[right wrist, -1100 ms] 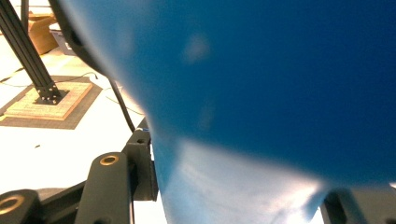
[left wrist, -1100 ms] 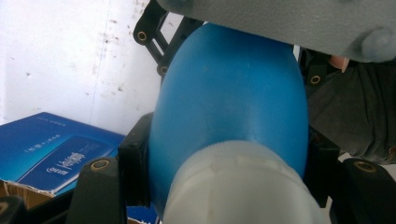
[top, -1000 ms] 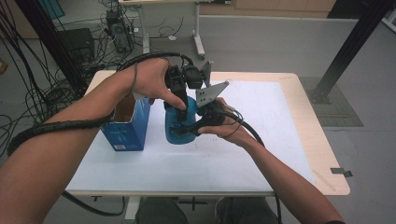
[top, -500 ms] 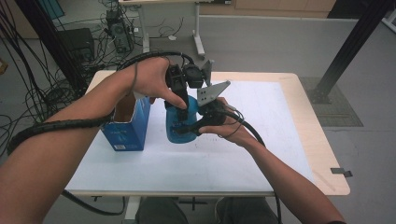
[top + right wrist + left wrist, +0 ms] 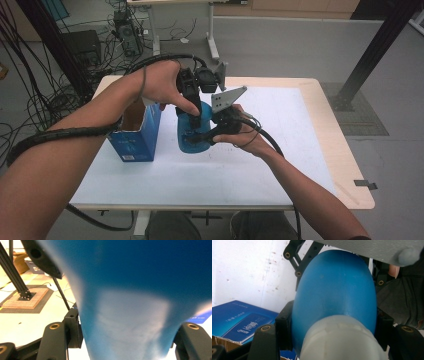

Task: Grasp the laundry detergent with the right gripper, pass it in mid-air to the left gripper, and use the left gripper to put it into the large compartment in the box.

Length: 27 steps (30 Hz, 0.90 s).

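Note:
A blue bottle (image 5: 191, 139) with a whitish cap (image 5: 339, 340) stands upright on the white table (image 5: 280, 165). My left gripper (image 5: 194, 111) comes down from above and is shut on the bottle (image 5: 334, 287) just below the cap, jaws on either side. My right gripper (image 5: 202, 134) reaches in from the right at the bottle's body. In the right gripper view the bottle (image 5: 140, 290) sits between its jaws, both of which touch it. The right jaws have just been opening a little with the bottle still between them.
An open blue carton (image 5: 135, 135) stands just left of the bottle, also seen as the blue carton (image 5: 239, 320) in the left gripper view. Cables trail from both grippers over the forearms. A black post (image 5: 370, 50) rises beyond the table's far right corner.

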Tool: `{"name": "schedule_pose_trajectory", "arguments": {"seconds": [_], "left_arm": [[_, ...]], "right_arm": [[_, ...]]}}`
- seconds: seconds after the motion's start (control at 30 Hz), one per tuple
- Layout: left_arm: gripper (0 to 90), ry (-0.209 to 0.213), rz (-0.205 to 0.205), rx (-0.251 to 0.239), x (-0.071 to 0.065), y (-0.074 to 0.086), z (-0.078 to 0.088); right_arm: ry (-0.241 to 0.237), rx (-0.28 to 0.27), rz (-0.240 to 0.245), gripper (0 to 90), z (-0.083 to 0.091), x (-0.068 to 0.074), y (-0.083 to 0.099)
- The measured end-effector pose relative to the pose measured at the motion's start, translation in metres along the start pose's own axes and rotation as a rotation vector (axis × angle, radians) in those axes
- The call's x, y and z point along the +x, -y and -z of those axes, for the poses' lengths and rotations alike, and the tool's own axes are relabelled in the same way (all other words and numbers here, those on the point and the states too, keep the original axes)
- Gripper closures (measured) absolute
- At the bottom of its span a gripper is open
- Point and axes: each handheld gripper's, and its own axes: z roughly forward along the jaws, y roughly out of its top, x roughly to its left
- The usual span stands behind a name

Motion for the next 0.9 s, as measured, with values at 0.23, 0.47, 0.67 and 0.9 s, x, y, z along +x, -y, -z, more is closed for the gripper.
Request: {"name": "schedule_pose_trajectory", "arguments": {"seconds": [0.23, 0.47, 0.67, 0.9], "left_arm": [[37.1, -0.002, 0.012, -0.001, 0.002, 0.002, 0.004], [37.1, -0.024, 0.037, 0.001, 0.004, 0.003, 0.012], [37.0, -0.033, 0.088, -0.021, 0.007, 0.005, 0.020], [37.0, -0.061, 0.153, -0.045, 0.012, 0.010, 0.036]], "right_arm": [[0.056, 0.004, -0.006, 23.3, 0.007, 0.005, -0.001], [0.105, 0.056, -0.022, 14.4, 0.024, 0.009, -0.005], [0.141, 0.119, -0.069, 9.9, 0.044, 0.009, -0.006], [0.190, 0.193, -0.127, 7.0, 0.070, 0.005, -0.006]]}}
